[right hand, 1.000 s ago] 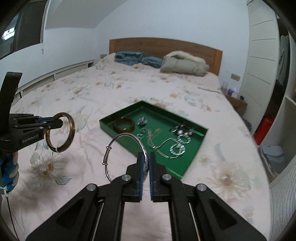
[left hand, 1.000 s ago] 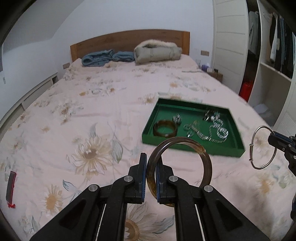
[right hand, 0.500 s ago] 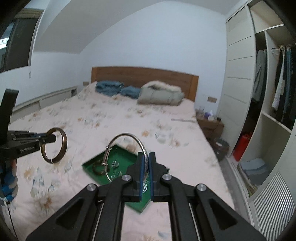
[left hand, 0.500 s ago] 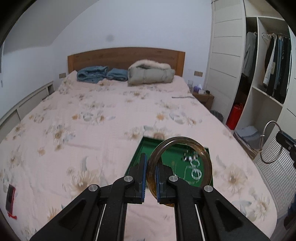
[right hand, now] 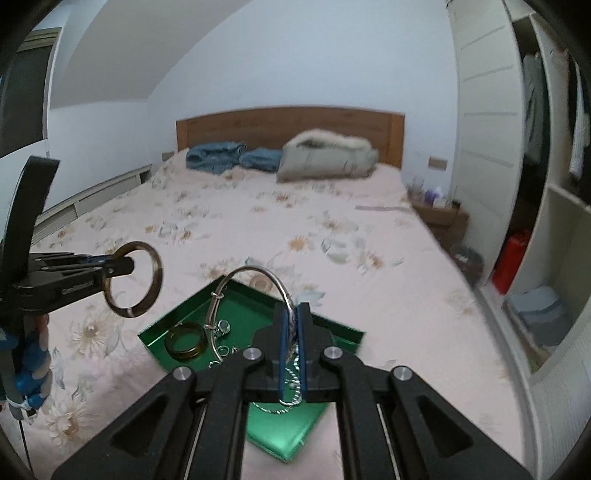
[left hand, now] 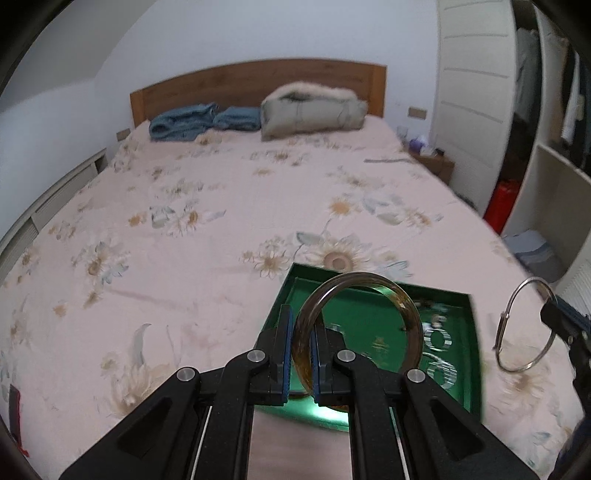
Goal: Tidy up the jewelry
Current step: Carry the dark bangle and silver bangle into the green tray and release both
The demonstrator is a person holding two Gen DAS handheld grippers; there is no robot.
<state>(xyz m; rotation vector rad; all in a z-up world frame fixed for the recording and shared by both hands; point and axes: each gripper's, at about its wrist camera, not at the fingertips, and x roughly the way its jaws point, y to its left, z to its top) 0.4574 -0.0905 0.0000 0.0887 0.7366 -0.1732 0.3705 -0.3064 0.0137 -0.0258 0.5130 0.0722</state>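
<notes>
Two grippers, both clamped. Left gripper fingers pinch an amber bangle upright by its rim; right gripper fingers pinch a thin silver bangle, held above the tray. Green tray lies on the bed, holding a second amber bangle and small silver pieces. Floral sheet, wooden headboard, wardrobe at right.

A wide bed under a pale pink floral sheet fills the room, its wooden headboard against a plain white wall, folded blue cloth and a grey padded bundle at its head edge, a white open wardrobe along the right side.
</notes>
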